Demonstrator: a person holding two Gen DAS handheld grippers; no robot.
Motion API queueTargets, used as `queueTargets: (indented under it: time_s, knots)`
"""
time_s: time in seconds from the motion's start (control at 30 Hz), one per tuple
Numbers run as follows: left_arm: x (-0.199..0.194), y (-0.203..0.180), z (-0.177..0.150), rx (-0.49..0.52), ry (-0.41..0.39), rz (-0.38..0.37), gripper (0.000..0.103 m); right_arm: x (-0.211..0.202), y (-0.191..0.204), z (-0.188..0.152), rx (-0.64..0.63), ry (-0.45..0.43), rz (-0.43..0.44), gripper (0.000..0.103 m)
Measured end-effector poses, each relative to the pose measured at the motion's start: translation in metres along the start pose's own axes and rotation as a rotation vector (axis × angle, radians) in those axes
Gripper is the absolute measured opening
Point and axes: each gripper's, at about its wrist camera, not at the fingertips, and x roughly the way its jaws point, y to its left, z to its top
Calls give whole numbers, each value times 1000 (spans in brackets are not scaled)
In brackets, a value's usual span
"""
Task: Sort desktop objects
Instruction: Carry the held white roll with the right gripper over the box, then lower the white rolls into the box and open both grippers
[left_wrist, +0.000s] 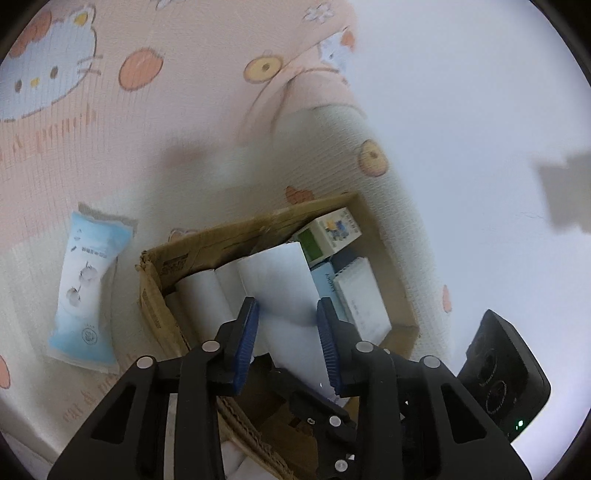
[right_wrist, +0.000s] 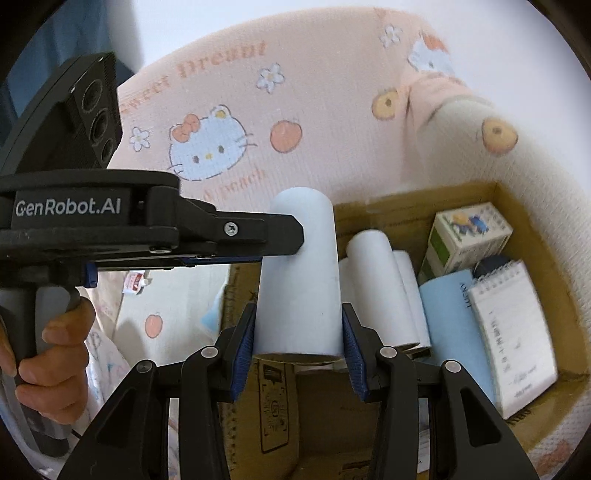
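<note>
Both hand-held grippers are matte black plastic with ribbed blue pads and round silver rivets at the linkage joints: the left hand-held gripper (left_wrist: 287, 325) and the right hand-held gripper (right_wrist: 298, 334). At the left of the right wrist view, the left one's body carries white "GenRobot.AI" lettering, a cross-head screw, and a black camera block at upper left.

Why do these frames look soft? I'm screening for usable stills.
Left wrist view: motion blur smears the cardboard box; the tabletop is washed out at right. Right wrist view: the white roll is fairly sharp, the notepad smeared; fisheye bends both frames' edges.
</note>
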Motion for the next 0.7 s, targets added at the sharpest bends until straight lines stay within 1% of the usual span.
queueTargets:
  time_s: [0.07,0.13,0.2,0.27,0.33,0.53,0.6,0.67,0.7]
  knots:
    - [11,3,2,-7,30,7,33,10,-11,0,38,28,20,41]
    - [16,2,1,12,43,18,33,14,-15,0,44,45,12,41]
    - [22,2,2,30,58,49,33,20,-18,0,37,65,-1,41]
    - [28,4,2,35,75,78,33,26,-21,0,48,83,10,41]
    - [32,6,0,36,83,91,33,30,-21,-1,55,106,16,41]
    - [42,3,6,74,109,132,33,42,-16,4,41,146,-28,41]
    - [42,4,9,73,130,135,33,44,-16,7,50,156,-31,41]
    - [46,10,12,49,163,133,33,45,-16,7,58,166,-34,41]
    - [47,13,13,43,174,139,27,45,-16,7,58,170,-36,41]
